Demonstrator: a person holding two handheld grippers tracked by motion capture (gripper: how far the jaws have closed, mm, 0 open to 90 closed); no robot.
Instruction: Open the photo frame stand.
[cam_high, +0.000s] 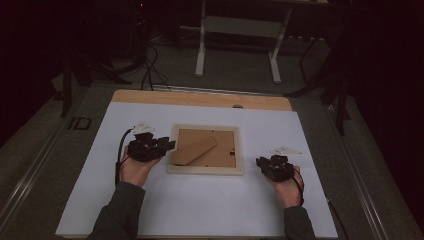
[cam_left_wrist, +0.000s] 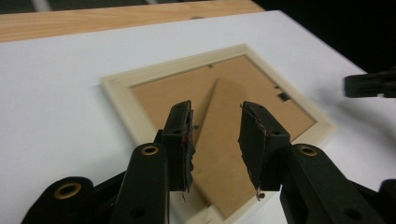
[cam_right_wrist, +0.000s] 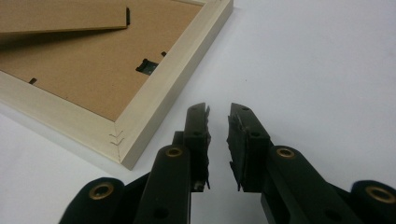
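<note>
While both tongs gape empty, left tongs over picture frame, right tongs apparently narrower beside it

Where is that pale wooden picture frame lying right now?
In the high view the pale wooden picture frame lies back-up at the middle of the white table sheet, between the left gripper and the right gripper.

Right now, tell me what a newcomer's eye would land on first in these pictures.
First, the pale wooden picture frame lying face down in the middle of the white table, its brown backing board up and the easel stand slanting across it. Next, the two black grippers flanking it: the left gripper with open, empty jaws poised over the frame's near edge, and the right gripper, jaws slightly apart, beside the frame's corner.
</note>
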